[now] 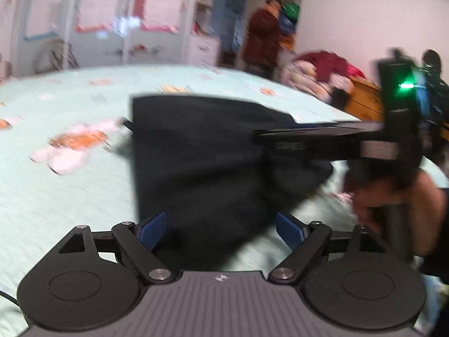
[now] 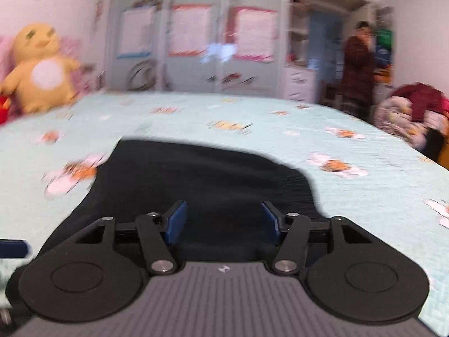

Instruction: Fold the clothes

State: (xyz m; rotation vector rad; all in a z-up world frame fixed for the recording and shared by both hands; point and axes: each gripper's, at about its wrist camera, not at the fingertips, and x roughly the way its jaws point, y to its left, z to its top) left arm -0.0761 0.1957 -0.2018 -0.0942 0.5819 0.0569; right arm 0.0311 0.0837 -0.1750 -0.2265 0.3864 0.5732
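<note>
A black garment [image 1: 202,163] lies on the pale green bedspread [image 1: 70,196], and shows in the right wrist view [image 2: 202,179] too. My left gripper [image 1: 221,229] is open, its blue pads apart over the garment's near edge, holding nothing. My right gripper [image 2: 223,221] is open over the near part of the garment, empty. In the left wrist view the right gripper [image 1: 261,137] reaches in from the right over the garment, held by a hand [image 1: 393,199]. Both views are blurred by motion.
A yellow plush toy [image 2: 42,67] sits at the bed's far left. A pile of clothes [image 2: 415,112] lies at the bed's right side. A person in dark red [image 2: 359,64] stands by the wardrobe [image 2: 196,36]. A wooden piece of furniture [image 1: 364,101] stands at right.
</note>
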